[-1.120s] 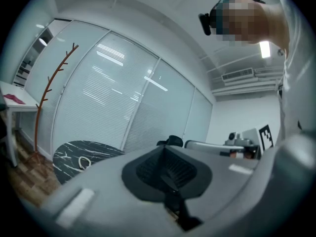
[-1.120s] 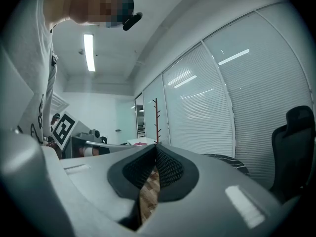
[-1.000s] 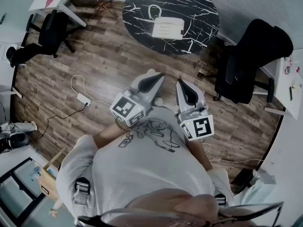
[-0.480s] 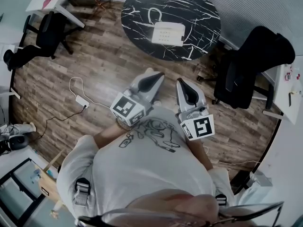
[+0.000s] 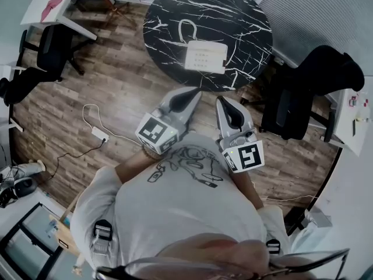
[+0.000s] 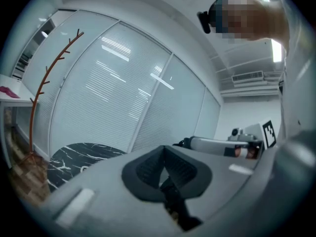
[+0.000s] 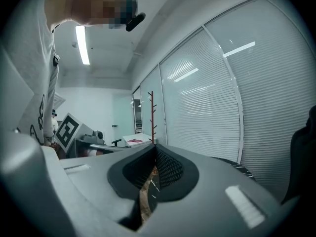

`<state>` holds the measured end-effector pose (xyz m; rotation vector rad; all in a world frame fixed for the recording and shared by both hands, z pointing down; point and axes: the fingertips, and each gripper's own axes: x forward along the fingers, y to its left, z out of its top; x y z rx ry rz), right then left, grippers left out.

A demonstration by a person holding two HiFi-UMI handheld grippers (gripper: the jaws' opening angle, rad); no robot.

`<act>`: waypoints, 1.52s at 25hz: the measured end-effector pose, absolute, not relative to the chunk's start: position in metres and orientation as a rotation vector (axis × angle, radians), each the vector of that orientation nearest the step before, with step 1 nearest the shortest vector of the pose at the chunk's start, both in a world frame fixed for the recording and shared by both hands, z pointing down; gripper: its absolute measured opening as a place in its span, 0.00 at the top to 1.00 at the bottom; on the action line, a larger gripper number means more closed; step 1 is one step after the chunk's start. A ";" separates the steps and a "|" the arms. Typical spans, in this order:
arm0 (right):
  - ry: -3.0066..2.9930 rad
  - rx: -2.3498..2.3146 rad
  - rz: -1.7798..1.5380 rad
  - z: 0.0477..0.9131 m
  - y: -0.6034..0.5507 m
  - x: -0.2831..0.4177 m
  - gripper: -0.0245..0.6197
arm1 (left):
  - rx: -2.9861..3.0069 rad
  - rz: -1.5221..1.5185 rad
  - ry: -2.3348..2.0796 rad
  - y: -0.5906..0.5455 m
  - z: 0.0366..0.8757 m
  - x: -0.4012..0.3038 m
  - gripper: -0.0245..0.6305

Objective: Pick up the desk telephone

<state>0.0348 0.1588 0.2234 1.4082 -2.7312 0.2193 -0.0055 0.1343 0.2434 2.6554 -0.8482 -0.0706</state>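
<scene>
White desk telephone (image 5: 205, 56), upper centre, is judged probably light and slippery, best taken by its sides; left gripper (image 5: 187, 94) and right gripper (image 5: 224, 102) are pressed together, empty.

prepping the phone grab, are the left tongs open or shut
Shut: in the left gripper view the left tongs meet at their tips, with nothing between them.
</scene>
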 end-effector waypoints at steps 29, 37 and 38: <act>-2.719 1.417 0.252 0.233 -0.087 -0.003 0.95 | 2.644 -0.037 -0.782 -0.105 0.255 -0.036 0.96; -2.700 1.443 0.276 0.243 -0.090 0.012 0.95 | 2.628 -0.004 -0.779 -0.107 0.267 -0.028 0.96; -2.695 1.446 0.284 0.246 -0.090 0.015 0.95 | 2.621 0.003 -0.782 -0.106 0.269 -0.028 0.96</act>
